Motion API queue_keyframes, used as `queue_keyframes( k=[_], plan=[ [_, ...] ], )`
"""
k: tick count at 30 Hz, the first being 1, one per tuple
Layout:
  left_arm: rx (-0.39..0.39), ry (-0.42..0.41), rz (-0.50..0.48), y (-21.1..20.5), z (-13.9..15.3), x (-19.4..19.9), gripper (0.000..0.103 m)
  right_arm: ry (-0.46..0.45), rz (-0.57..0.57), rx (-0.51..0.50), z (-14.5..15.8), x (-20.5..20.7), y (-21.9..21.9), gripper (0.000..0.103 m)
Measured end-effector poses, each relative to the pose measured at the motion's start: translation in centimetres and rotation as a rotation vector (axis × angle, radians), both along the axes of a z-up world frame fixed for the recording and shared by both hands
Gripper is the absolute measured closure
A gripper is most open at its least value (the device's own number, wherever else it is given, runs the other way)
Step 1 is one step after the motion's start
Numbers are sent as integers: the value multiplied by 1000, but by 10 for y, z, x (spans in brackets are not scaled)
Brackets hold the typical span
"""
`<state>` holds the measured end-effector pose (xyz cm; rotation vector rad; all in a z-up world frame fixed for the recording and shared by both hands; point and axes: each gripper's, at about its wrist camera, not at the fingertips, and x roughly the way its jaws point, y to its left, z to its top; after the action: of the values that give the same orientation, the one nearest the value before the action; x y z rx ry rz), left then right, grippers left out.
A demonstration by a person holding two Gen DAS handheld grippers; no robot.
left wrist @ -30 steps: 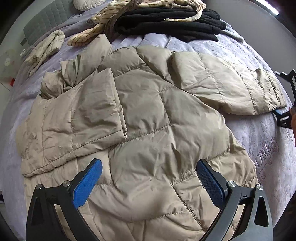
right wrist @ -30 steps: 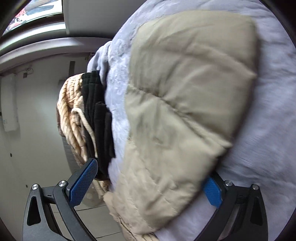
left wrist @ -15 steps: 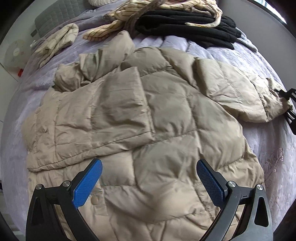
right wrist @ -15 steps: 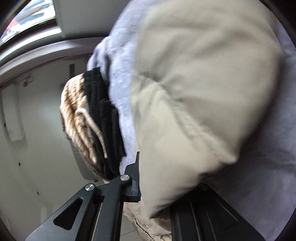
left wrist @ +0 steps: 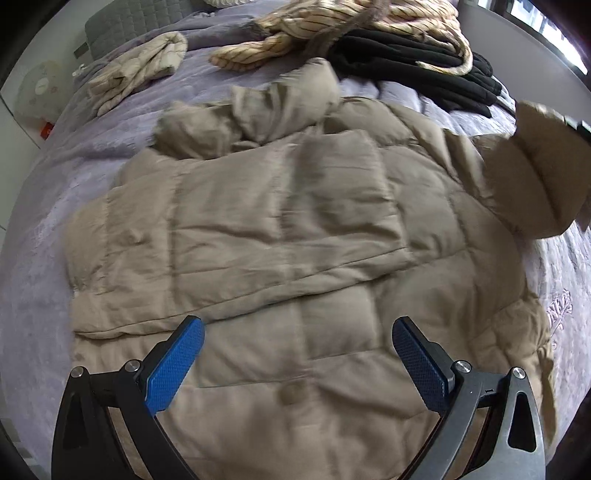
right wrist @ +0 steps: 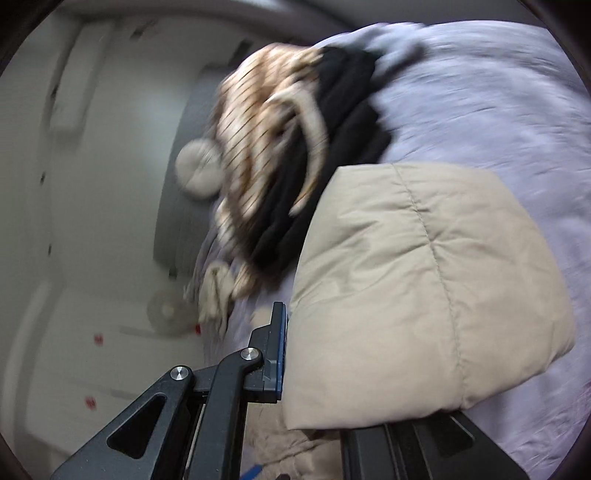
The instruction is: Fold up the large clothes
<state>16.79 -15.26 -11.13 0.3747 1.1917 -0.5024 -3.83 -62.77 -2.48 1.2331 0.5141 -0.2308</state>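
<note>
Beige puffer jacket [left wrist: 295, 258] lay spread mid-bed [left wrist: 44, 206]. One sleeve already folded across the body. My right gripper [right wrist: 314, 373] was clamped on the other sleeve [right wrist: 424, 288], lifted clear. Left gripper [left wrist: 295, 365] hung agape, empty. Body folds remained.

A bed with a lavender velvety cover [left wrist: 44, 206] is carrying a beige quilted puffer jacket [left wrist: 295, 258] spread flat, with black folded garments [left wrist: 424, 70], cream striped knitwear [left wrist: 332, 33] and a small cream striped piece [left wrist: 147, 62] lying beyond it.

Bedroom: bed [left wrist: 44, 192] w/ headboard [left wrist: 122, 26].
</note>
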Motion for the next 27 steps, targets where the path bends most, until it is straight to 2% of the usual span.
queue_keyframes(
  k=[5,9,11,15,18,19,21,23,24,25,27],
  plan=[
    [-4,-17,52,45,6,21,1,47,227,-209,32,73,90,95],
    [-6,-32,120,84,7,39,1,113,411,-363,34,122,170,95],
    [-6,-36,153,101,6,47,1,157,481,-401,18,141,206,95],
    [-21,-43,216,133,4,62,1,242,557,-383,-30,165,252,95],
    [-33,-36,238,145,-1,69,1,354,589,-370,-73,173,271,95],
    [-33,-34,241,147,-3,71,1,383,591,-362,-82,176,272,91],
    [-40,-29,243,149,-6,74,1,425,577,-333,-97,173,272,91],
    [-64,-24,238,152,-6,77,1,422,560,-295,-99,168,264,73],
    [-74,-24,235,150,-5,77,1,411,558,-288,-96,166,261,46],
    [-83,-25,229,149,-5,79,1,399,555,-298,-87,165,261,32],
    [-104,-25,217,147,-3,79,1,377,535,-333,-71,155,256,32]
  ],
)
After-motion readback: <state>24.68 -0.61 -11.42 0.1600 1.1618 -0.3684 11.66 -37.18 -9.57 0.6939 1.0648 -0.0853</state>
